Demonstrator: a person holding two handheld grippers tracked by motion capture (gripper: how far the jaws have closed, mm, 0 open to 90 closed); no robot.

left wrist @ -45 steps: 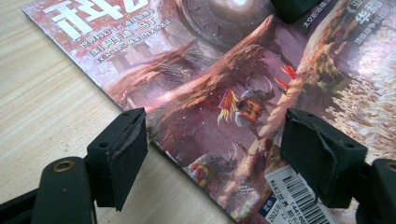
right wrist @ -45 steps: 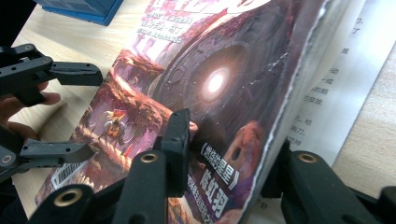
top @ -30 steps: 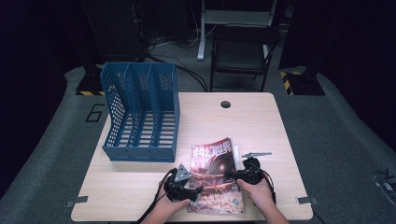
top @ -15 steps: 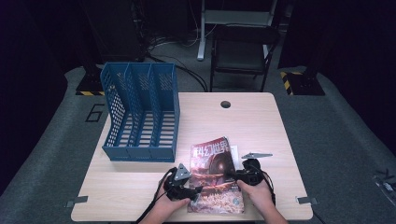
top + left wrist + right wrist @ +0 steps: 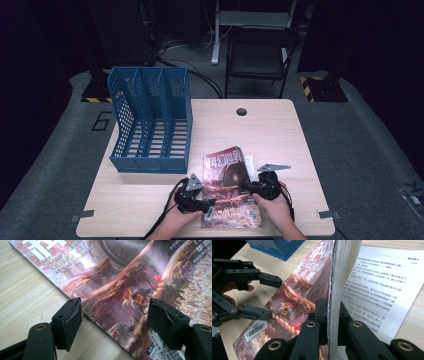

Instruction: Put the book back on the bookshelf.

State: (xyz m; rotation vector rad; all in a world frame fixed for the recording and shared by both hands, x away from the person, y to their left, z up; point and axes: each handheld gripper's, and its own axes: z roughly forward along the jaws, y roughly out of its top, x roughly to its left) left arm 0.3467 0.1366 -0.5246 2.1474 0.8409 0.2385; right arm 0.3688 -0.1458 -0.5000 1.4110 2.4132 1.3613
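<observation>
The pale wooden worktop [image 5: 280, 135] carries a blue file rack [image 5: 150, 120] on its left half, standing near the far edge, with three slots open at the top; no paper or book shows in any of the slots. Just beside the rack's front right corner, toward the near edge, lies a magazine [image 5: 230, 190] with a dark red picture cover and a barcode at its near corner. In the right gripper view the front bulk of the magazine is lifted up on edge, and a printed text page [image 5: 382, 287] lies flat on the worktop beyond it. The right claw [image 5: 329, 315] is clamped on that raised stack of pages, one jaw against the cover, the other against the inner page. The left claw [image 5: 115, 320] sits at the magazine's left edge with its jaws apart, one pad [image 5: 71, 317] over bare wood, the other over the cover, nothing pressed between them. A hand holds each gripper at the near edge.
</observation>
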